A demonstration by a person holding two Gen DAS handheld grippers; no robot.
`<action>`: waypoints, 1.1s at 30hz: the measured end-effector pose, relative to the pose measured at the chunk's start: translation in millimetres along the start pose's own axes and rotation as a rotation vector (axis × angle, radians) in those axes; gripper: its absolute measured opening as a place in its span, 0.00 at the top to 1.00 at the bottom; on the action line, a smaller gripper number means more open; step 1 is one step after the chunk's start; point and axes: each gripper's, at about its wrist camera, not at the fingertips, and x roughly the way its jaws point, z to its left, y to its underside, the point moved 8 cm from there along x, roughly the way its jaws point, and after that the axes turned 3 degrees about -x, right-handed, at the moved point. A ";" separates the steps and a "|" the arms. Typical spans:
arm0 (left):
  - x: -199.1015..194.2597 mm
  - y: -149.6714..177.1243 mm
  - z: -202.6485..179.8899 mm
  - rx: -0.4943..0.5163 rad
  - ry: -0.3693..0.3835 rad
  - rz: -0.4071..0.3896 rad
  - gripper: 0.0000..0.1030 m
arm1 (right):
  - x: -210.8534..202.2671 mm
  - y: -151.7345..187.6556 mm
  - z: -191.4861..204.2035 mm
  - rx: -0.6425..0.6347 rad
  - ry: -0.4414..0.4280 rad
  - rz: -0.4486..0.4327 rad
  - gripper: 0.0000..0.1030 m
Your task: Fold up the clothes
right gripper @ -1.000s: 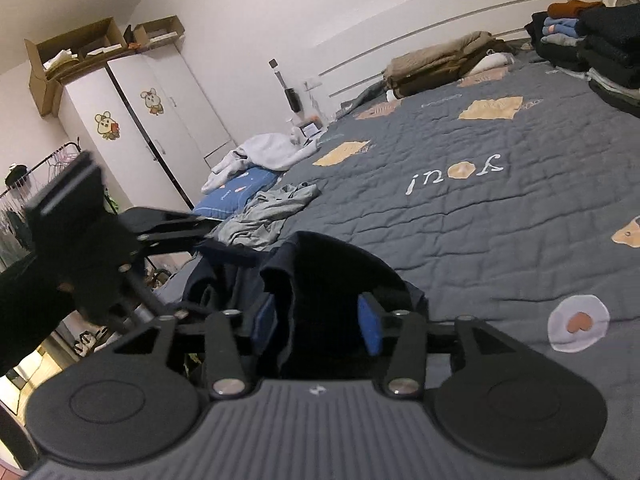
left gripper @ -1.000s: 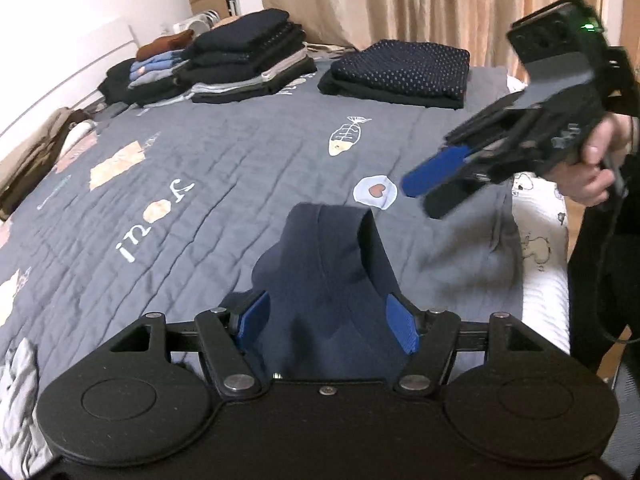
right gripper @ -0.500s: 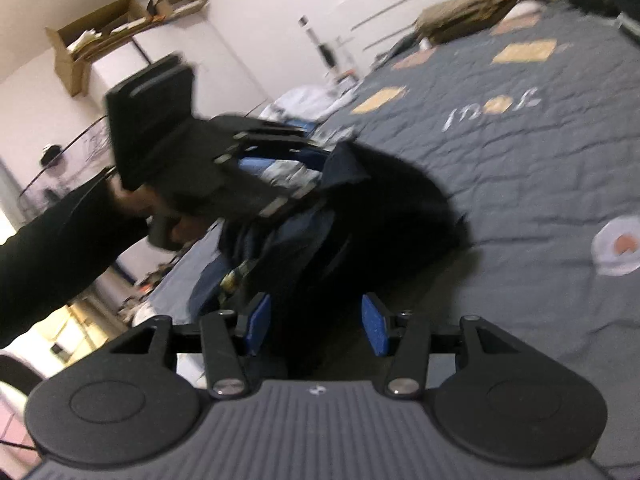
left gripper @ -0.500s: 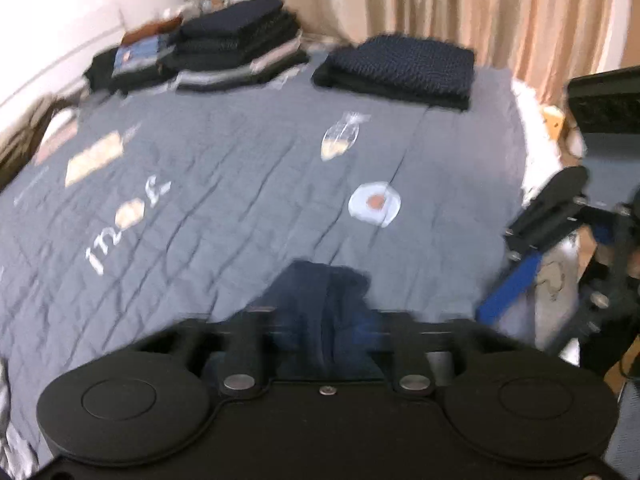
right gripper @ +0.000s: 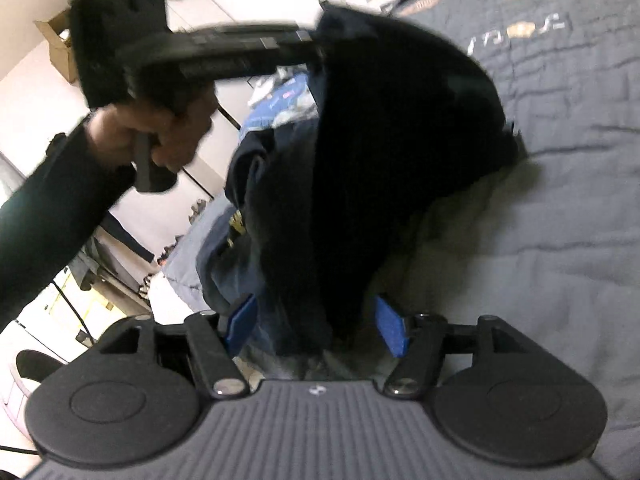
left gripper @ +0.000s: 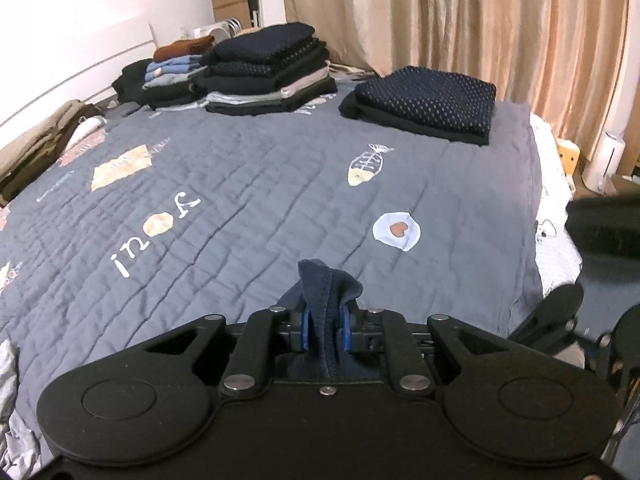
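Observation:
A dark navy garment [left gripper: 326,294] is pinched between the blue pads of my left gripper [left gripper: 325,330], which is shut on a fold of it above the grey quilted bed [left gripper: 248,208]. In the right wrist view the same garment [right gripper: 384,152] hangs from the left gripper [right gripper: 312,46] at the top and drapes down between the blue pads [right gripper: 390,330] of my right gripper [right gripper: 316,326], which is open around its lower part. The garment's lower end is hidden behind the right gripper's body.
Stacks of folded clothes [left gripper: 264,72] and a dotted navy folded pile [left gripper: 424,104] sit at the far side of the bed. Curtains [left gripper: 460,16] hang behind. Loose clothes [right gripper: 280,100] lie at the bed's left end. The bed's edge [left gripper: 538,240] is at right.
My left gripper has closed on the navy garment and lifted it. My right gripper has dropped low, below and to the right of the left one, with the hanging cloth now between its open pads.

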 end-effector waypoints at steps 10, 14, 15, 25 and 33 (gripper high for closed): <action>-9.5 -1.2 6.6 -0.025 -0.002 -0.032 0.86 | 26.0 10.6 0.5 0.119 -0.119 0.006 0.30; -11.9 -1.0 7.8 -0.032 -0.005 -0.042 0.86 | 36.8 17.4 -4.4 0.146 -0.089 0.024 0.30; -12.5 -1.0 8.1 -0.034 -0.006 -0.044 0.86 | 38.8 19.4 -5.3 0.157 -0.088 0.027 0.30; -25.8 -1.7 14.7 -0.055 -0.045 -0.085 0.86 | 43.8 23.7 -9.3 0.229 -0.083 0.005 0.88; -68.2 -9.9 38.6 -0.131 -0.139 -0.181 0.86 | 8.5 0.7 -5.1 0.174 0.033 -0.129 0.89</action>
